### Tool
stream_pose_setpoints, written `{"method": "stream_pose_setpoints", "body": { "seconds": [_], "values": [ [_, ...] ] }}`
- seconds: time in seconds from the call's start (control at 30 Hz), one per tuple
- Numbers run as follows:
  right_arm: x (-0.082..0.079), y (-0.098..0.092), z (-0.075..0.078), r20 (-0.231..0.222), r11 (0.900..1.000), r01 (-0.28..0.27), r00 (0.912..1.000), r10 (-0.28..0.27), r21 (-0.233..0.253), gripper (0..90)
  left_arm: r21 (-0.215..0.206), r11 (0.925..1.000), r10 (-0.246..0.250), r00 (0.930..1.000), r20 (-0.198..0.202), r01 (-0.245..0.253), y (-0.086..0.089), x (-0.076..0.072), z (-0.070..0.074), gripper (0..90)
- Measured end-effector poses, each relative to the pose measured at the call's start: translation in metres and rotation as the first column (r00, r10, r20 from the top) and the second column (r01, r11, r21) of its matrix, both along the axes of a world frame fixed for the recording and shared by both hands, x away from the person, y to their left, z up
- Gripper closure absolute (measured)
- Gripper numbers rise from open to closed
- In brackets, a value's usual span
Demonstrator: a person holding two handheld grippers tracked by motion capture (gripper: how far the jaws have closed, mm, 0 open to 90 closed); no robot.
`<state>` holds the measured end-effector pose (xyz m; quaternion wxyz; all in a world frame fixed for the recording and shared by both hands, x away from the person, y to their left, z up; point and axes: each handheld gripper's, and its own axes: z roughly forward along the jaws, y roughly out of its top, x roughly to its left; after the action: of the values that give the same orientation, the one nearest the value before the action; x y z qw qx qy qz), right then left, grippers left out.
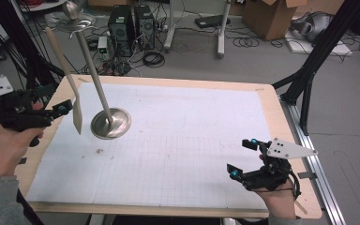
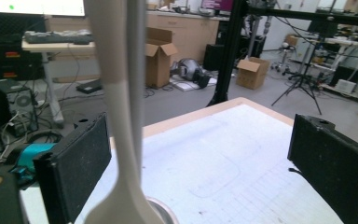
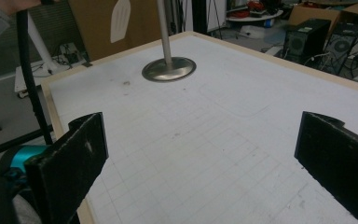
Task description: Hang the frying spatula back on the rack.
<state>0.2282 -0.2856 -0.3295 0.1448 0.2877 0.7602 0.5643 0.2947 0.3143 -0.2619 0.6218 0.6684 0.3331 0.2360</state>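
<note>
One pale wooden spatula point(image 1: 70, 89) hangs just beyond the wide-open left gripper point(image 1: 63, 108), beside one steel stand point(image 1: 110, 123); right gripper point(image 1: 243, 159) also wide, empty.

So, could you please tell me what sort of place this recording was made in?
Most likely a robotics or engineering lab: black desktop computer towers with tangled cables sit on the grey floor, brown cardboard boxes lie around, and the wooden-edged table with a white gridded mat looks like a test bench.
</note>
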Motion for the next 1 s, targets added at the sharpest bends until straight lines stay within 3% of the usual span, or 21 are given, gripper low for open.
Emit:
{"method": "stream_pose_setpoints", "body": {
  "seconds": [0.47,0.83,1.0],
  "values": [
    [0.007,0.003,0.004,0.014,1.0,-0.023,0.9996,0.022,0.02,1.4,0.006,0.9993,-0.037,0.999,0.025,0.037,-0.014,-0.038,-0.017,6.5],
    [0.006,0.0,0.009,0.042,0.999,-0.013,0.9991,0.012,0.031,1.4,-0.011,0.9995,-0.031,0.9994,0.013,0.031,-0.019,-0.056,-0.043,6.5],
    [0.004,-0.003,0.012,0.046,0.999,-0.01,0.9989,0.008,0.038,1.4,0.007,0.9994,-0.033,0.9994,0.011,0.033,-0.02,-0.063,-0.05,6.5]
  ]
}}
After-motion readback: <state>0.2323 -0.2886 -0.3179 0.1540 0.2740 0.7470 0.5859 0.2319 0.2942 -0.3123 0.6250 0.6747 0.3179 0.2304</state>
